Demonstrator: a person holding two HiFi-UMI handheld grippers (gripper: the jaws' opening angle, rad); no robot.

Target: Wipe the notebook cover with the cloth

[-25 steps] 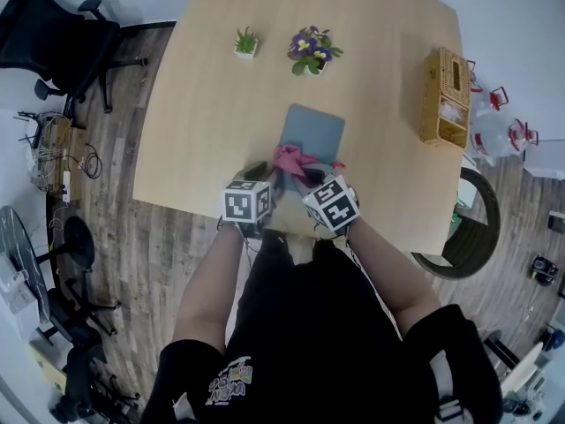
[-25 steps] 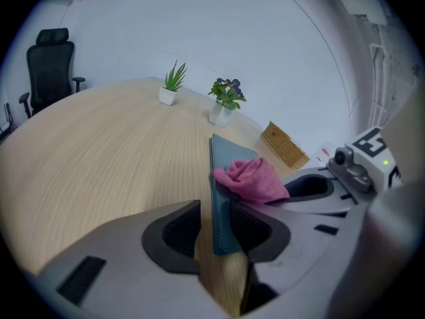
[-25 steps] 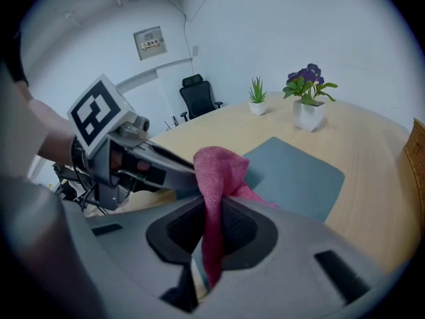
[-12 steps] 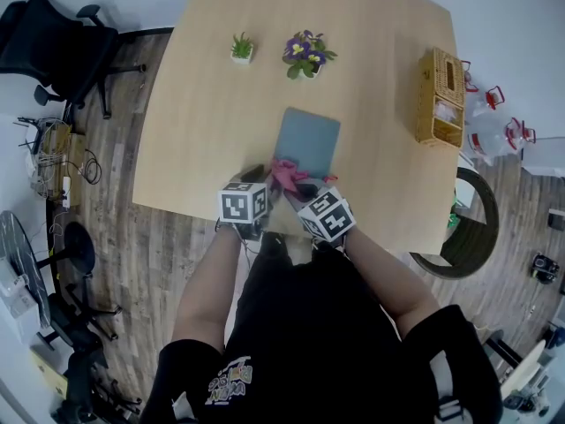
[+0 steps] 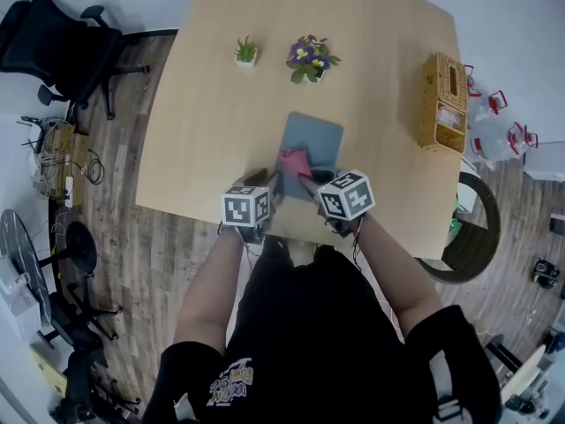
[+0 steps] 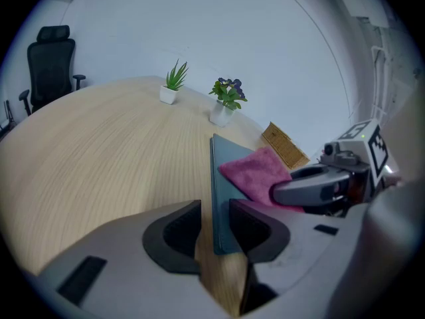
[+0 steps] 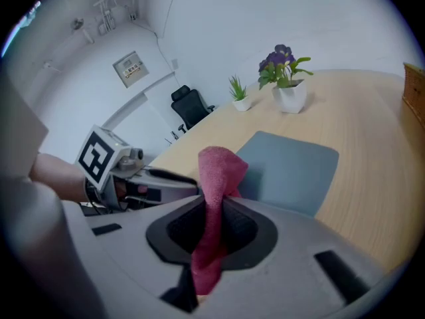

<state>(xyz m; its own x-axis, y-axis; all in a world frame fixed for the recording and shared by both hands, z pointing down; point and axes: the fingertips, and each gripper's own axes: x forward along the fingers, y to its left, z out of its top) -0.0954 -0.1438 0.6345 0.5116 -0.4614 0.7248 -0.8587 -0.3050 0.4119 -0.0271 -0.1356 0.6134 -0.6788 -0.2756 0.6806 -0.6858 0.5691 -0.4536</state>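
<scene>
Wall plaque point(image 7: 131, 68): print too small to read.
Shirt print point(image 5: 228, 383): yellow lettering, blurred, not legible.
Marker cubes point(image 5: 246, 205): black-and-white square patterns only, no letters or numbers.
Legible text elsewhere: none.

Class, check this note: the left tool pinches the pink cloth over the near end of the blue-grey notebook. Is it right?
Wrong on one point: it is the right tool that pinches the pink cloth, as the right gripper view shows. The left tool holds no cloth. The cloth is over the near end of the blue-grey notebook.
</scene>
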